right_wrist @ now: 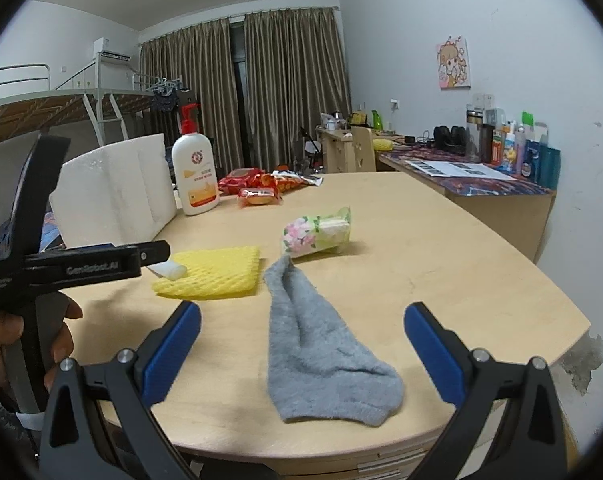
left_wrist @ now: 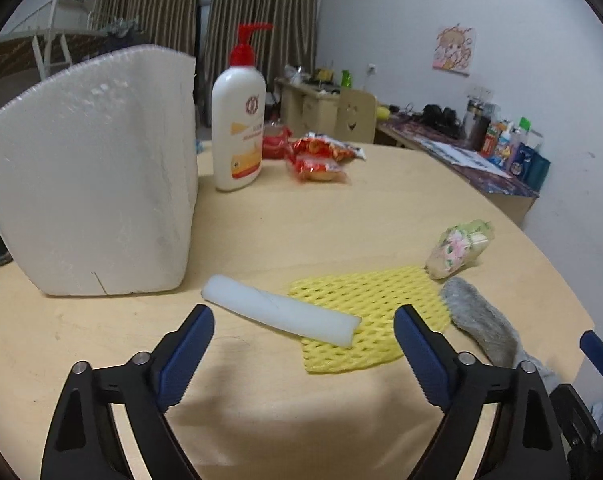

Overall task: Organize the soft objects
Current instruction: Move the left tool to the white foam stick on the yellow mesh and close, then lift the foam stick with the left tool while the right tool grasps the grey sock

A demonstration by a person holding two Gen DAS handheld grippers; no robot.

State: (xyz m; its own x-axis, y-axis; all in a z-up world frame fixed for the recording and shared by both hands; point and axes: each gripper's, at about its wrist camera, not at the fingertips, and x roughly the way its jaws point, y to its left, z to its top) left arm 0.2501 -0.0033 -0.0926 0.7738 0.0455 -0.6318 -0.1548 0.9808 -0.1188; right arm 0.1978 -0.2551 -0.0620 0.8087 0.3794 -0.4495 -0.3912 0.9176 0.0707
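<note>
Ahead of the left gripper (left_wrist: 303,336), whose jaws stand wide and empty, a white foam strip (left_wrist: 281,310) lies partly over the yellow foam net (left_wrist: 369,300) on the table (left_wrist: 341,216). The right gripper (right_wrist: 301,338) is likewise spread and empty above the grey sock (right_wrist: 321,348).

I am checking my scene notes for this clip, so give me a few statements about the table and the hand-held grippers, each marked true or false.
1. The white foam strip lies partly on the yellow foam net. True.
2. The grey sock is held by the right hand-held gripper. False: it lies flat on the table, and the jaws are open.
3. The pump bottle stands upright. True.
4. The left hand-held gripper grips the strip. False: open, holding nothing.
</note>
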